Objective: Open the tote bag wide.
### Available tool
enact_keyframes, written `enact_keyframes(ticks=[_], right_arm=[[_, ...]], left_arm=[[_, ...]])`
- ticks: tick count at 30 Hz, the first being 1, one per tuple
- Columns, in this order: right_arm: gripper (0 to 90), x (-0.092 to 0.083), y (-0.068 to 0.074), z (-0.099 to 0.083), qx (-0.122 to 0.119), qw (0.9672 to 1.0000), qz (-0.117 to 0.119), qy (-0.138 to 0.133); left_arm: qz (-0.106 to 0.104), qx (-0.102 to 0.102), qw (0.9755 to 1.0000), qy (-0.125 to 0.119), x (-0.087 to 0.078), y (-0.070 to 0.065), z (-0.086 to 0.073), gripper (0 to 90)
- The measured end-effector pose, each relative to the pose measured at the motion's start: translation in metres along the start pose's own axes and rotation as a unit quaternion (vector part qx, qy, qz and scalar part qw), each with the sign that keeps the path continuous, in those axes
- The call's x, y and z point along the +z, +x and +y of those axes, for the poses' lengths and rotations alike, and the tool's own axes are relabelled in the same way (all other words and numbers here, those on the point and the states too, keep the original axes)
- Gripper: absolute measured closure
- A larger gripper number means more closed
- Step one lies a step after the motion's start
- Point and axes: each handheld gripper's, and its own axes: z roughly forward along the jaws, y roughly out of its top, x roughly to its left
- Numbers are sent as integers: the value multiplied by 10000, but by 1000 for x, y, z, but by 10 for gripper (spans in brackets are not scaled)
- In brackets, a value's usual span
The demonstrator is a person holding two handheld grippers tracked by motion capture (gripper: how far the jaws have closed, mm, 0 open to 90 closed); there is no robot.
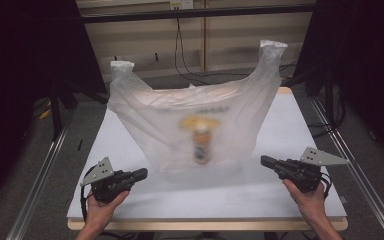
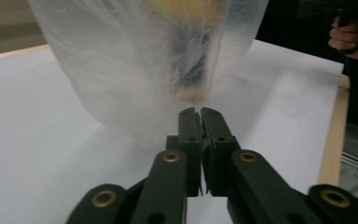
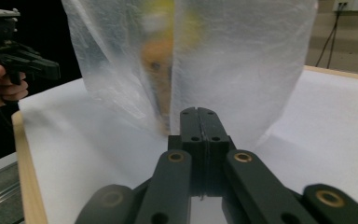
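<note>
A translucent white plastic bag (image 1: 190, 112) stands upright in the middle of the white table (image 1: 290, 130), its two handles sticking up. Through the plastic a bottle-like thing (image 1: 202, 142) with a yellow top and orange body shows, blurred. My left gripper (image 1: 144, 173) lies low at the bag's front left, shut and empty, its tips (image 2: 199, 112) just short of the bag (image 2: 140, 65). My right gripper (image 1: 264, 160) sits at the bag's front right, also shut with nothing in it; its jaws (image 3: 199, 111) point at the bag (image 3: 242, 60).
The table has a wooden rim (image 1: 205, 225) at the front. Metal rails (image 1: 35, 185) run along the floor on both sides. Cables (image 1: 182, 55) hang behind the table by the back wall. Dark curtains stand at left and right.
</note>
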Motion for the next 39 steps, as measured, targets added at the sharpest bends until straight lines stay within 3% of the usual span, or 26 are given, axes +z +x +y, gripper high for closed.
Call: enact_keyframes(ticks=[4,5,6,7,8,10,12,16,17,28,30,33,39], right_arm=[[900,8,5,10,-63,9999,90,72],[900,9,6,13,-74,9999,132,50],[900,11,6,15,-85,9999,128,36],[900,13,6,18,-76,9999,144,28],[900,15,6,21,-99,9998,170,33],[900,19,6,25,-119,9997,208,18],[900,23,7,28,-140,9996,261,32],[900,29,9,34,-167,9992,365,42],[900,30,10,37,-186,9992,364,21],[900,50,15,61,-258,9984,480,-125],[900,53,18,67,-295,9983,482,-158],[900,56,22,76,-356,9980,468,-226],[900,60,29,98,-479,9973,484,-257]], left_arm=[[-270,-82,9995,-165,-3,3,9,900],[-134,-101,9997,-172,-3,3,12,900],[-301,-128,9992,-215,-2,5,14,900],[-186,-148,9995,-229,-1,5,16,900],[-312,-104,9992,-220,0,6,18,900],[-138,-13,9997,-197,2,5,23,900],[-292,76,9994,-189,4,5,28,900],[-226,187,9993,-214,8,3,38,900],[-340,144,9989,-275,10,4,40,900],[-335,287,9983,-376,20,0,58,900],[-329,407,9976,-458,22,0,64,900],[-334,368,9972,-559,25,-3,71,900],[-361,494,9959,-661,30,-5,89,900]])
